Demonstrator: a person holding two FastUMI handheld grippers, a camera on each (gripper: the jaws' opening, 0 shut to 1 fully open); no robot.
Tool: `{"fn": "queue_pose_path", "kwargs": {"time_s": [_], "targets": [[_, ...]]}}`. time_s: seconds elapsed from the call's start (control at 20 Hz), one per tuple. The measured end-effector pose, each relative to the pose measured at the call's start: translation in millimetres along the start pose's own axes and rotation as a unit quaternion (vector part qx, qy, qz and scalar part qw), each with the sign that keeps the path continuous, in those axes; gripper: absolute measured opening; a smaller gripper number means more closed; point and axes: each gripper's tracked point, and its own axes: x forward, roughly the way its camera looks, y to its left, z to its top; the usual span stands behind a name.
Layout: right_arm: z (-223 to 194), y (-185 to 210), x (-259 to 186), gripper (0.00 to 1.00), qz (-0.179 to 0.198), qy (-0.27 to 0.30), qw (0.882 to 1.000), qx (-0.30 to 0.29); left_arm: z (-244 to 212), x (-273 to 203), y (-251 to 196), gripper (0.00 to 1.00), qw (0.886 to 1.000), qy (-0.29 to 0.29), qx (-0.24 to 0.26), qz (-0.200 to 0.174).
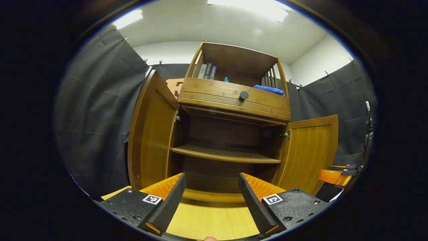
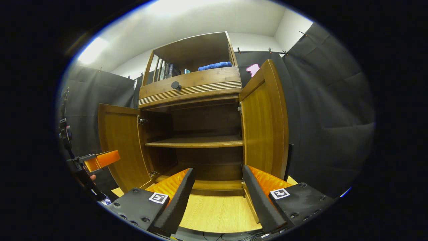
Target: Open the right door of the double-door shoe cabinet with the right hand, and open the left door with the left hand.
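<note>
1. The shoe cabinet (image 1: 230,100) stood straight ahead at 12 o'clock in both views, on a pale wooden floor board (image 1: 214,221), with both lower doors already swung wide
2. In the left gripper view the left door (image 1: 150,137) hung open at 9 o'clock and the right door (image 1: 309,152) at 3 o'clock; in the right gripper view the right door (image 2: 265,124) stood near at 2 o'clock and the left door (image 2: 120,144) at 9 o'clock
3. The doors looked like stiff, smooth wooden panels on metal hinges (image 1: 286,134), probably light to swing; no handle showed on these inner faces, so the free vertical edge seemed the place to take hold
4. The left gripper (image 1: 212,197) was spread wide with nothing between its fingers, aimed at the bare inner shelf (image 1: 225,154)
5. The right gripper (image 2: 217,197) was likewise wide apart and empty, its right finger just beside the lower edge of the right door
6. The task appeared complete, judging from how both doors lay
7. Above sat a drawer with a dark knob (image 1: 243,96), and higher, books (image 1: 207,71) and a blue cloth (image 1: 269,89) at 12 o'clock
8. The other gripper showed at 4 o'clock in the left gripper view and at 8 o'clock in the right gripper view
</note>
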Motion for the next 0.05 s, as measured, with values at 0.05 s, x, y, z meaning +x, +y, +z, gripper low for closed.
{"fn": "queue_pose_path", "kwargs": {"time_s": [0.05], "targets": [[-0.6,-0.8,0.8,0.84,-0.001,0.000,1.000,0.000,-0.4,0.4,-0.2,0.92,1.000,0.000,-0.001,-0.001]]}}
